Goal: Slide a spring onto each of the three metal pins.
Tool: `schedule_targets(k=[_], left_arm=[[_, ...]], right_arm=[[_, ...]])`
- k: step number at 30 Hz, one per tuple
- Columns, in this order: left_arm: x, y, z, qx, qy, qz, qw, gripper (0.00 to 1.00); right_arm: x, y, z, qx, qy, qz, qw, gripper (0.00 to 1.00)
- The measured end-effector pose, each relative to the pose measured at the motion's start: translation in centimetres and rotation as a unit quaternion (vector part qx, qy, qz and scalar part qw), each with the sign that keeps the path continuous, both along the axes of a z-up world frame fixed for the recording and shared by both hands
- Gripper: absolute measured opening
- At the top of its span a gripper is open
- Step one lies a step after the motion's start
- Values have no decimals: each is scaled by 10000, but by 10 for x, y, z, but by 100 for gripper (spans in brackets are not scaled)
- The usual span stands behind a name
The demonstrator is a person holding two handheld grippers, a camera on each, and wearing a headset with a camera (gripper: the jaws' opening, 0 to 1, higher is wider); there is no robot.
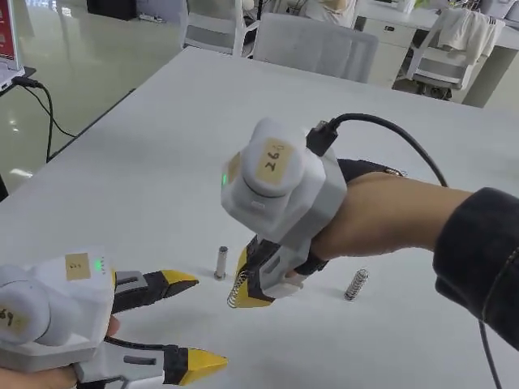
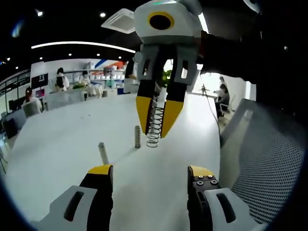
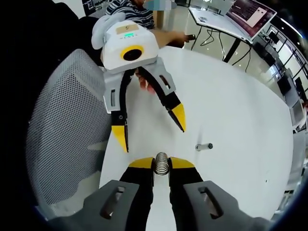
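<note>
White worktop [image 1: 162, 146], seen from its near edge, with both tools over the near half; the right gripper [image 1: 246, 284] hung near the middle of that half, its jaws closed narrow on a spring [image 1: 237, 289] gripped by its upper coils, the lower coils hanging free and tilted just above the surface; the left gripper [image 1: 207, 318] sat at the near left corner, its yellow-tipped jaws spread wide and carrying nothing. One metal pin [image 1: 220, 263] stood upright and bare, just beside the held spring on the side toward the left edge, apart from it; a second spring [image 1: 356, 284] lay loose on the worktop farther toward the right edge. The right gripper view looked end-on down the spring's bore [image 3: 162, 163], with the pin [image 3: 204, 146] off to one side. Step in hand, as judged: bringing a spring to a pin, no spring yet seated on this one. The next move would call for shifting the spring over the pin's top, righting it so the bore lined up, then lowering.
</note>
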State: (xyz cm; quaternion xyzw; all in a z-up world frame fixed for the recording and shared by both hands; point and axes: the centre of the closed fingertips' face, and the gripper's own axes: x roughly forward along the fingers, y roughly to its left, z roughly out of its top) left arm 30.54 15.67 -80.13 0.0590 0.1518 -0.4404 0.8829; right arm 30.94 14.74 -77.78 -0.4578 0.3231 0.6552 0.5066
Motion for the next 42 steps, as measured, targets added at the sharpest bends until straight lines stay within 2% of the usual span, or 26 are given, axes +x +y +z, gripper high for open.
schedule_targets(k=[8,15,25,34,42], left_arm=[[0,0,-1,-42,59,33,10000,64],[0,-1,-1,-66,68,38,9999,66],[1,1,-2,-77,65,79,9999,66],[1,4,-3,-110,80,157,9998,68],[2,8,-4,-114,93,208,9997,68]], right_arm=[[16,-5,5,-2,-80,-158,9998,8],[29,-7,13,45,-176,-295,9994,8],[45,-2,16,46,-326,-347,9989,8],[61,9,8,-40,-471,-329,9983,8],[68,18,1,-42,-483,-328,9983,9]])
